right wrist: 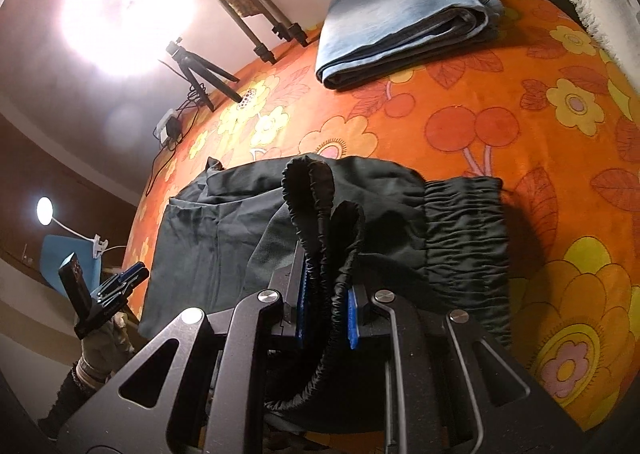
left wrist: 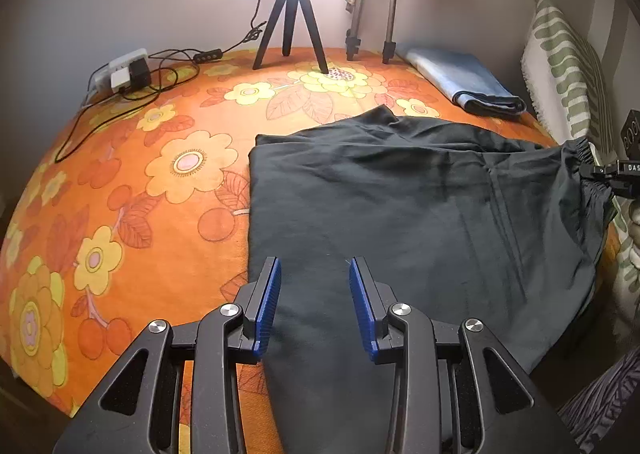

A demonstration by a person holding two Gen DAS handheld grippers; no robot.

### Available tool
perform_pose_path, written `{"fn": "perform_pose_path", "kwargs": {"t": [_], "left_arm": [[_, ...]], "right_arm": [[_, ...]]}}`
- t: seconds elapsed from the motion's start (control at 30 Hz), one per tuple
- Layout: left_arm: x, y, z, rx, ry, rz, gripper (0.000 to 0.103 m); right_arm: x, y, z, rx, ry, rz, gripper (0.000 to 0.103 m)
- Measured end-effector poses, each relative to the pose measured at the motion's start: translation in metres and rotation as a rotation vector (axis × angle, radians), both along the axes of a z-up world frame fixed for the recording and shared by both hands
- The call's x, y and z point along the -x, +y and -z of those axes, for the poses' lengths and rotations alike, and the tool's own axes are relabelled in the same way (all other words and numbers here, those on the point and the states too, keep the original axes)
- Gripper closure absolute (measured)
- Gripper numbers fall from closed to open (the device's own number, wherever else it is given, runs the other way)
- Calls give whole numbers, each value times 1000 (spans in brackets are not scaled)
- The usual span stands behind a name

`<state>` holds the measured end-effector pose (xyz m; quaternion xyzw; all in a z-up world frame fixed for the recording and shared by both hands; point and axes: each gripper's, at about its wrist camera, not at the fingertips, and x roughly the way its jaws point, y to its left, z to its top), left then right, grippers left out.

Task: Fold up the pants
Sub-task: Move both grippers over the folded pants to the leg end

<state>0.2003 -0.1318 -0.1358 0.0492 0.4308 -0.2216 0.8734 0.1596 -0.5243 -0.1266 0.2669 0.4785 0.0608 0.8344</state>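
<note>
Looking along the left gripper: jaws stood part-open, nothing between the pads, hovering over the near edge of the black pants. The pants lay spread across the orange floral bedcover, waistband off to the right — thin, limp cloth, creasing easily, judged light and floppy.

From the right wrist: the right gripper was nearly closed, pinching the gathered elastic waistband, a loop standing up beyond the pads. That ruched band seemed the firmest grip; the smooth legs would likely sag and slide.
</note>
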Motion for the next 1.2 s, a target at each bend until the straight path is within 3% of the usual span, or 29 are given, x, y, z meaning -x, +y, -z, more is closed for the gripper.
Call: {"fn": "perform_pose_path", "kwargs": {"t": [0.2, 0.37, 0.57, 0.7, 0.8, 0.97, 1.07, 1.2], "left_arm": [[0, -6, 14, -24, 37, 13, 69], [3, -12, 24, -58, 54, 35, 69], [5, -14, 27, -61, 60, 40, 69], [5, -12, 27, -62, 62, 35, 69], [6, -10, 27, -66, 59, 29, 69], [6, -4, 28, -70, 58, 16, 69], [6, -1, 28, -77, 53, 13, 69], [8, 7, 25, -57, 59, -7, 69]], "right_arm": [[-2, -4, 5, 62, 24, 2, 85], [10, -7, -11, 190, 27, 64, 60], [39, 17, -41, 248, -54, 36, 60], [40, 40, -21, 412, 42, 23, 60], [43, 40, -7, 425, 87, 8, 60], [50, 36, 6, 535, 156, 11, 61], [52, 40, -3, 579, 143, 4, 61], [52, 58, -28, 591, 43, -10, 61]]}}
